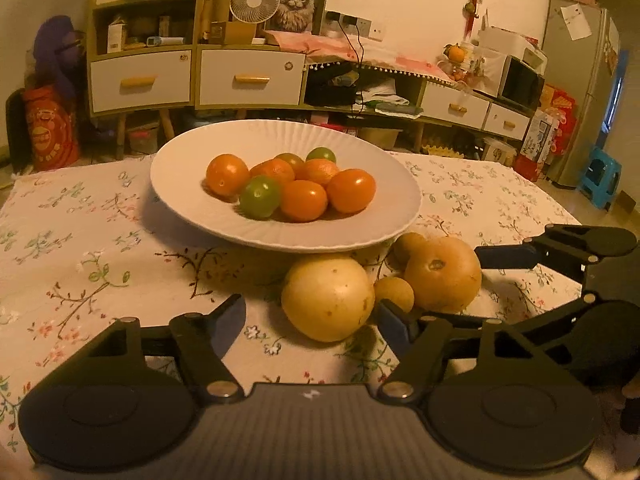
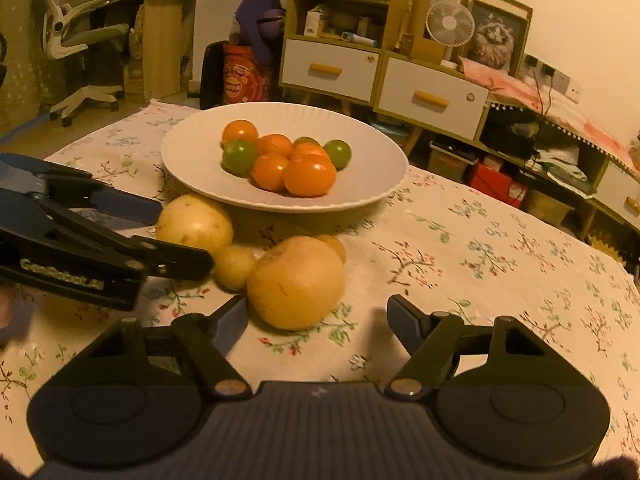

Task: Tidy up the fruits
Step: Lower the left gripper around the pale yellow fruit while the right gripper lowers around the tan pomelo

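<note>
Fruits crowd the frame's centre: small orange and green ones fill the white plate [image 1: 192,216], while the pale pear [image 1: 327,298] and the russet pear [image 2: 295,282] lie below its rim. Your left gripper [image 1: 312,320] and right gripper [image 2: 316,318] gape wide, empty, each lined up for its pear.

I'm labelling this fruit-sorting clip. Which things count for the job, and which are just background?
Job: white plate of small orange and green fruits; two large yellow fruits and small ones on the tablecloth; both open grippers.
Background: fan, cat picture, fridge.
</note>
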The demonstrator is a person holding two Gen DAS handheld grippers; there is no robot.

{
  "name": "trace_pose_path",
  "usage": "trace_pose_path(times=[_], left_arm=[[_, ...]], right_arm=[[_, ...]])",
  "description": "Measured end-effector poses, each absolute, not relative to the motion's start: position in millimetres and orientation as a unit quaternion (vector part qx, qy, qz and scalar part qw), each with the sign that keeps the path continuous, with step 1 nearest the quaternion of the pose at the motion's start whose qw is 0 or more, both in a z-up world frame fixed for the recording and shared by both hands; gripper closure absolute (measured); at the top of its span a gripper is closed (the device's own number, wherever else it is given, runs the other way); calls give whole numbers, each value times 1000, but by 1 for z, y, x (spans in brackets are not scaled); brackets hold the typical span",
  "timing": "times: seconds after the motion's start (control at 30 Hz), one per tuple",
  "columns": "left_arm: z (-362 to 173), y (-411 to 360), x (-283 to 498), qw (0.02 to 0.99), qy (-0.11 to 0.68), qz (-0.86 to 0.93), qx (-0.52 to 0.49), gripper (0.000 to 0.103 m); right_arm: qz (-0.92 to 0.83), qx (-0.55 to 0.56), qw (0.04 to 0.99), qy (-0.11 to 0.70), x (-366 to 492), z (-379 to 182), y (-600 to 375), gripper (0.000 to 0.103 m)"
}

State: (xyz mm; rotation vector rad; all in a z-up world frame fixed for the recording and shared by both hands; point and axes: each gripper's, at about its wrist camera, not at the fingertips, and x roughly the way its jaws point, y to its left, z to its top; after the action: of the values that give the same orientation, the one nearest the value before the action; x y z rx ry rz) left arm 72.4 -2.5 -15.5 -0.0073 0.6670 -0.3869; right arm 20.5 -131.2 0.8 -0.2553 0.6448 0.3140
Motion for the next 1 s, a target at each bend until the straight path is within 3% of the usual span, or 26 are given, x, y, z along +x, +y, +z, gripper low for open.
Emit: trace_pose_path(times=[0.33, 0.6, 1.0], left_arm=[[-13, -8, 73, 924, 324, -203, -5, 55], [-13, -9, 73, 924, 328, -197, -7, 56], [-6, -7, 70, 921, 352, -167, -16, 56]], right_arm=[[155, -129, 931, 303, 22, 2, -125, 41], [158, -142, 933, 291, 18, 4, -119, 55], [159, -131, 929, 309, 20, 10, -121, 56]])
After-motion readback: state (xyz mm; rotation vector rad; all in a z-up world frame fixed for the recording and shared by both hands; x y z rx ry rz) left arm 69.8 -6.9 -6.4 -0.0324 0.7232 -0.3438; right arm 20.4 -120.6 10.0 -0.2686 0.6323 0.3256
